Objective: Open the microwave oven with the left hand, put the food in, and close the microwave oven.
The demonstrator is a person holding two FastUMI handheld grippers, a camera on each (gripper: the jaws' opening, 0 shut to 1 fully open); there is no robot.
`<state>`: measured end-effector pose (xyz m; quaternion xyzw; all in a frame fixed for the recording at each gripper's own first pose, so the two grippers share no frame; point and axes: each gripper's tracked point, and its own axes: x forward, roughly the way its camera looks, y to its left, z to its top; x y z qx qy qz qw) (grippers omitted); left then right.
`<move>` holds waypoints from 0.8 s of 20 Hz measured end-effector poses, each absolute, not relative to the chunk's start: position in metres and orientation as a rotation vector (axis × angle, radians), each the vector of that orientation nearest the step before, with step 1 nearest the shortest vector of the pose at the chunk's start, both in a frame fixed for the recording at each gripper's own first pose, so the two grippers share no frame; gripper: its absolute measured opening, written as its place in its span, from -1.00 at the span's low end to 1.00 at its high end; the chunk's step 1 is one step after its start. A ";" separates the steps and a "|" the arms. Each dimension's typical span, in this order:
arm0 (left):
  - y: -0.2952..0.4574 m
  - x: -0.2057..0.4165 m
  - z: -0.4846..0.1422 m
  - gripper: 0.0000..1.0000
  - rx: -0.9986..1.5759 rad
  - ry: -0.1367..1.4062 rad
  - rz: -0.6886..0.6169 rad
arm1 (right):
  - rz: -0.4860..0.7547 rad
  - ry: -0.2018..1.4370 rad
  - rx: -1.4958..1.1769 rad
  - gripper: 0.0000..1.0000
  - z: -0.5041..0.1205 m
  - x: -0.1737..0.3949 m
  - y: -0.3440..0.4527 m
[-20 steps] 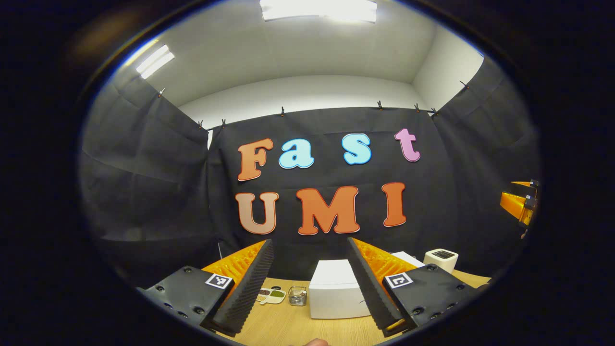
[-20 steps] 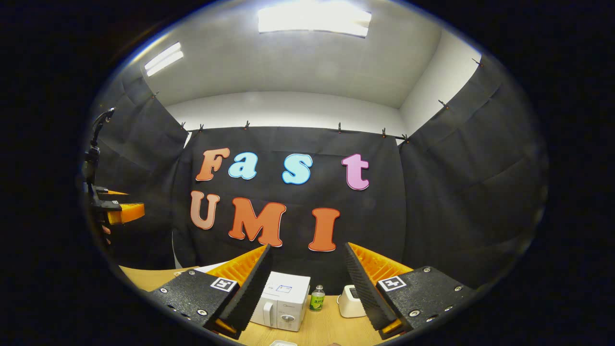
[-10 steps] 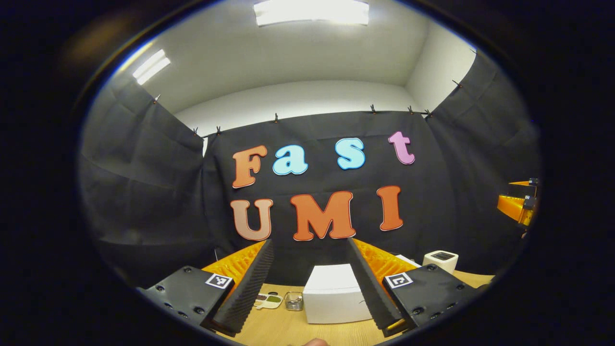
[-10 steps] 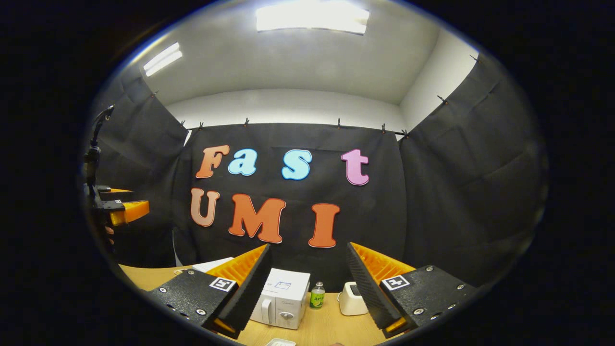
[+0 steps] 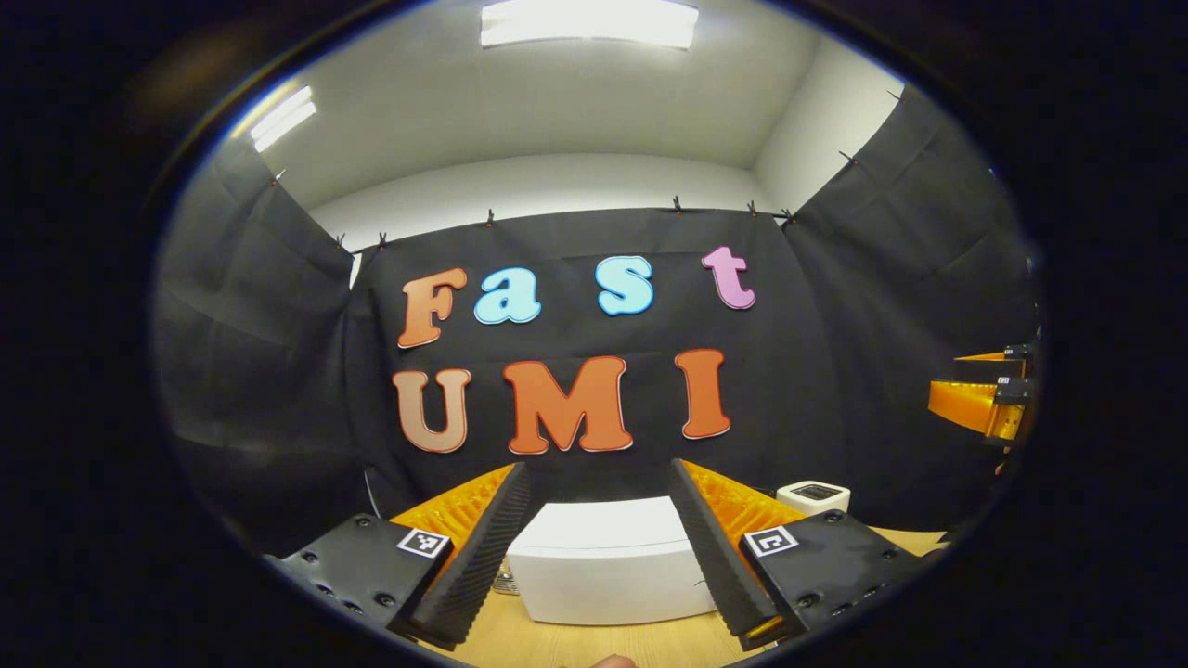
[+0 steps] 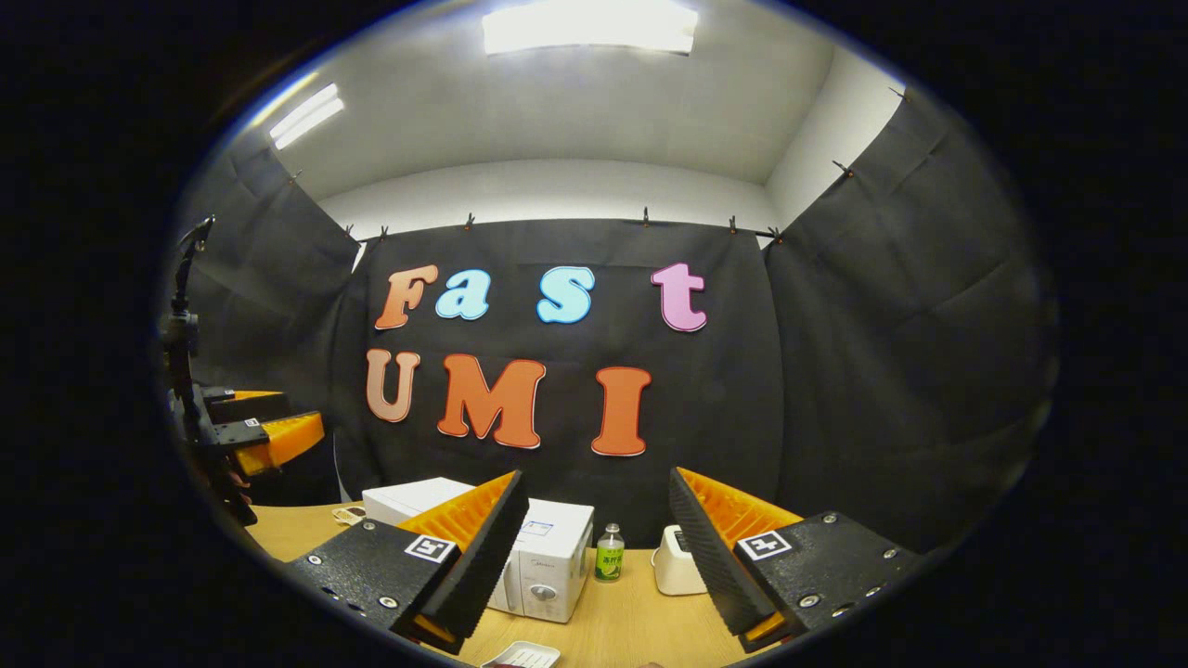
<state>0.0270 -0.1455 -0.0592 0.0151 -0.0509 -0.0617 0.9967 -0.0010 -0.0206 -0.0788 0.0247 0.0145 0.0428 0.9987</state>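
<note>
The white microwave (image 6: 549,559) stands on the wooden table (image 6: 640,622), its door shut, with a handle and a knob on its front. My right gripper (image 6: 596,478) hangs open above the table, short of the microwave, holding nothing. A ribbed white dish (image 6: 524,656) lies at the near table edge. My left gripper (image 5: 596,471) is open and empty, and a plain white box (image 5: 608,557) sits between its fingers farther off. In the right gripper view the left gripper (image 6: 277,436) is held up at the far left. The right gripper (image 5: 979,399) shows at the right edge.
A second white box (image 6: 413,501) stands left of the microwave. A small green bottle (image 6: 609,564) and a small white appliance (image 6: 676,568) stand to its right. That appliance (image 5: 815,496) also shows past my left gripper's right finger.
The white box has grown larger and come to the middle between my left fingers. In the right gripper view the left gripper has sunk lower and rightward, and more of the table shows.
</note>
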 end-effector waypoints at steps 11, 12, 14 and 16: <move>-0.258 0.048 -0.177 0.94 0.019 0.045 -0.258 | 0.051 0.115 0.063 0.89 -0.160 -0.014 -0.059; -0.263 0.052 -0.186 0.94 0.017 0.056 -0.260 | 0.048 0.117 0.057 0.89 -0.166 -0.015 -0.063; -0.276 0.059 -0.204 1.00 -0.004 0.080 -0.275 | 0.039 0.116 0.050 0.89 -0.174 -0.018 -0.070; -0.292 0.064 -0.225 1.00 -0.022 0.105 -0.294 | 0.046 0.114 0.070 0.89 -0.182 -0.023 -0.072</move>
